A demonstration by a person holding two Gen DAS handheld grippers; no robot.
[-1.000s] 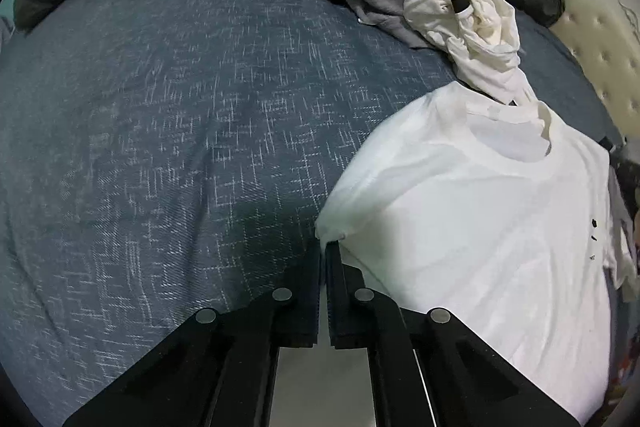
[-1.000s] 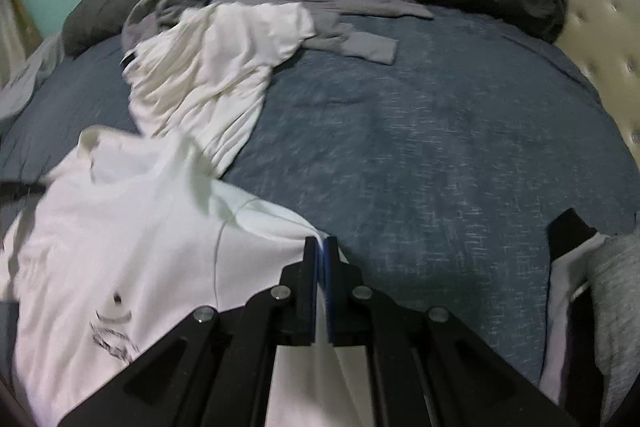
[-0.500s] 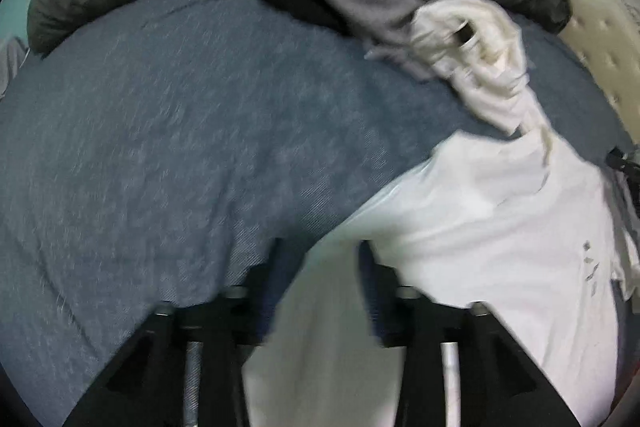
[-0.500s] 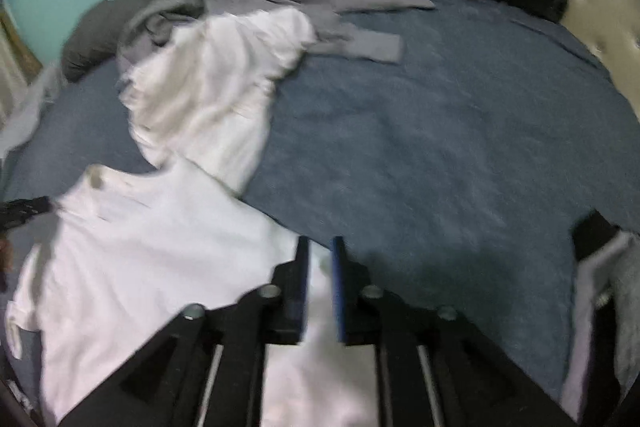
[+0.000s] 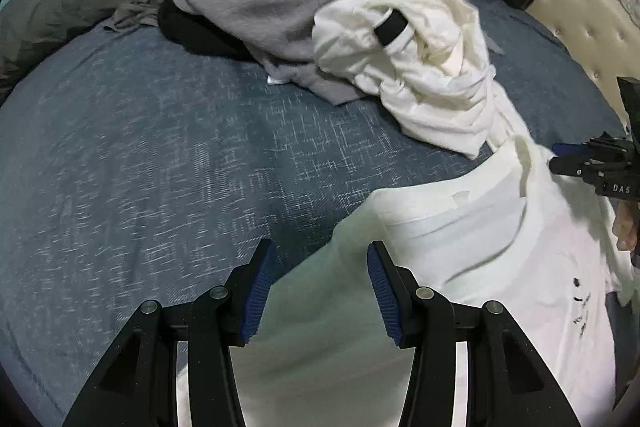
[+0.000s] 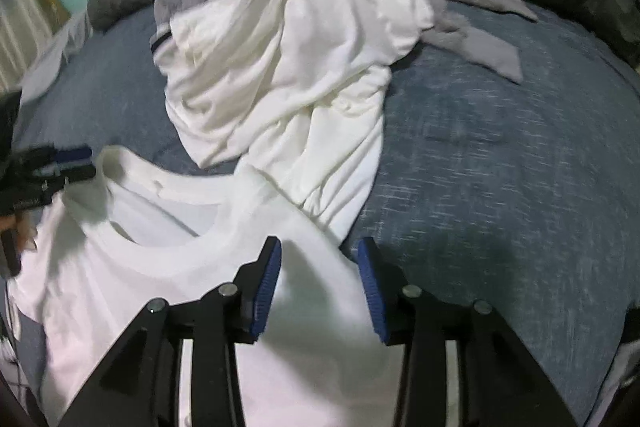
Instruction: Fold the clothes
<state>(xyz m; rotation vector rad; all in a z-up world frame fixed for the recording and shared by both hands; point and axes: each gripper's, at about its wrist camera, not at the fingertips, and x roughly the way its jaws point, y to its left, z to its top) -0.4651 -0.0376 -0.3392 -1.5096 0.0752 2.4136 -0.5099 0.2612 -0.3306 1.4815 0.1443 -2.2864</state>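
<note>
T-shirt (image 5: 480, 239) under both tilted-down, apart-jawed grippers.

White short-sleeved cotton T-shirt (image 5: 472, 247) with a round ribbed collar and a small dark print on the chest, spread front-up and mostly flat on the blue woven bedspread, collar pointing towards the heap behind it. Crumpled cream-white garment (image 5: 424, 67) with a black band at one opening, bunched in loose folds just beyond the T-shirt's collar and touching it. Grey fleecy sweatshirt (image 5: 264, 3), rumpled, lying partly under the cream garment, with a black garment (image 5: 192, 31) tucked beneath its edge.
</note>
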